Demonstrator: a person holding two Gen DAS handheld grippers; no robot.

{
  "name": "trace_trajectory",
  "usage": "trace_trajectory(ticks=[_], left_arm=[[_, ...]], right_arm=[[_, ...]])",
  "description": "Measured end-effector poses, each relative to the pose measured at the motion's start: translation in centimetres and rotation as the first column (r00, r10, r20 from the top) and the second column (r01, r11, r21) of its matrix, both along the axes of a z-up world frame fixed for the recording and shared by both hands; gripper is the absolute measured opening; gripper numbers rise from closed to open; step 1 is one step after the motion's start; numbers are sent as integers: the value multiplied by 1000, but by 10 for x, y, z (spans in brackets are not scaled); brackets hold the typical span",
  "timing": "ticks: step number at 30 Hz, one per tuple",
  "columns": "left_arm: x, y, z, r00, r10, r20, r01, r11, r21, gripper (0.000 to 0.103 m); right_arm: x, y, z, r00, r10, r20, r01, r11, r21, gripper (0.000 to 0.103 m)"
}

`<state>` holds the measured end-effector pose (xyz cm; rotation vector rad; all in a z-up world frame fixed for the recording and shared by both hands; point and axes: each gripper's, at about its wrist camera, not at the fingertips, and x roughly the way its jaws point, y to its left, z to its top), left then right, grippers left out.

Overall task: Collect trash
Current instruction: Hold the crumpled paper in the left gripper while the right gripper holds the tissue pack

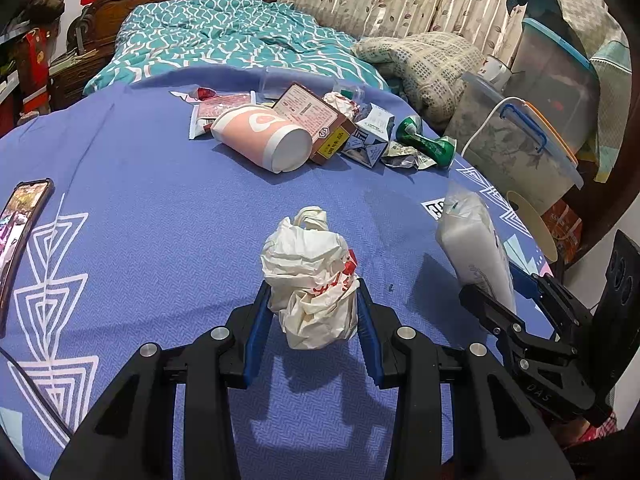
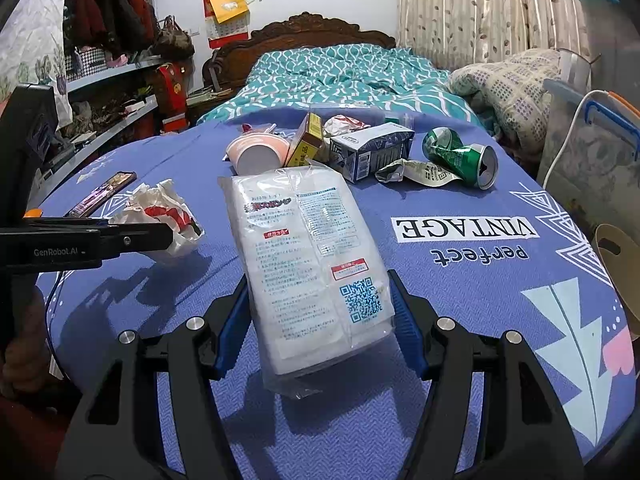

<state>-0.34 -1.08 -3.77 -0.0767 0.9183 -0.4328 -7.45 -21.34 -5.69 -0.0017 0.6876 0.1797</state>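
My left gripper [image 1: 313, 302] is shut on a crumpled white wrapper with red print [image 1: 310, 276], held just above the blue cloth; it also shows in the right wrist view [image 2: 160, 210]. My right gripper [image 2: 318, 304] is shut on a clear plastic package with printed text and a QR code [image 2: 308, 256], seen edge-on in the left wrist view [image 1: 476, 248]. Further back lies a pile of trash: a pink paper cup [image 1: 264, 136], a brown box [image 1: 316, 120], a small blue-white carton [image 2: 372, 152], a crushed green can [image 2: 460, 156] and crumpled paper [image 2: 416, 172].
A phone [image 1: 20, 224] lies at the left edge of the blue patterned cloth [image 2: 480, 300]. A bed with a teal quilt [image 1: 232, 40] is behind. Lidded plastic storage bins [image 1: 528, 136] stand to the right, and shelves [image 2: 100, 92] to the left.
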Motion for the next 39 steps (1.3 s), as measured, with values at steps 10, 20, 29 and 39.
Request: trace_trajectory(ticks=[10,20,29,39], left_arm=[[1,2,-1,1000,0,-8,0,1000,1,37],[-2,-1,3,1000,-9,10,9,1000,2,37],[-6,-13,13,998,-46,38,45,999,9,37],[-8,-30,14,995,-86,40,85,996,28,37]], right_arm=[[0,0,-1,1000,0,-1,0,1000,-2,65],[-2,-3,-1,1000,-13,5,13,1000,0,65],[-8,-18,4,999,-48,21,48,999,13,65],[-11,-34,1,997,-81,15,81,996,37,65]])
